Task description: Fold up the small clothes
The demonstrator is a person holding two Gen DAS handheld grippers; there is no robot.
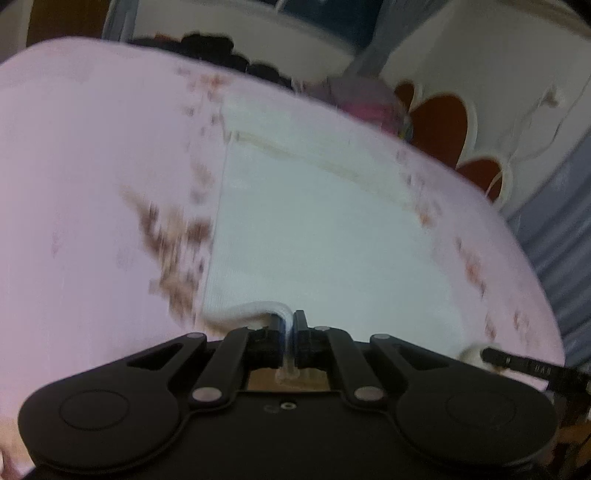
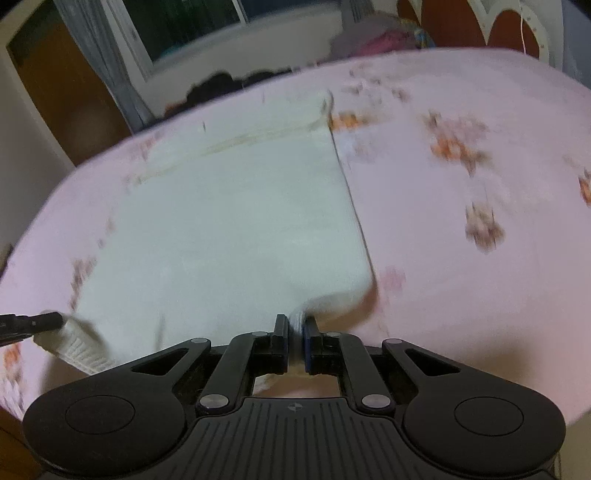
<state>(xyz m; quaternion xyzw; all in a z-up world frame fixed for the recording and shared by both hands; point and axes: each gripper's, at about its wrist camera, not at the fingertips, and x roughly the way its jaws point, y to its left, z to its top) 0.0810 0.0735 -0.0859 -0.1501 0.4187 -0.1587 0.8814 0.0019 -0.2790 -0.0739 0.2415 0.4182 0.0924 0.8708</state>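
Two corners pinched: left gripper [image 1: 289, 334] clamps the near-left hem of the white garment [image 1: 314, 229], right gripper [image 2: 294, 338] clamps the near-right hem. Ribbed knit, rectangular, otherwise flat ahead of both. Underneath: pink floral sheet [image 2: 461, 221] on a bed. Window [image 2: 192, 26] and curtain [image 2: 107, 70] behind; frames blurred.

Dim indoor light, heavy motion blur, fisheye bending at edges, soft shadows

faint letters on the right hand-held gripper [image 1: 524, 363] finger, too blurred to read, no other text
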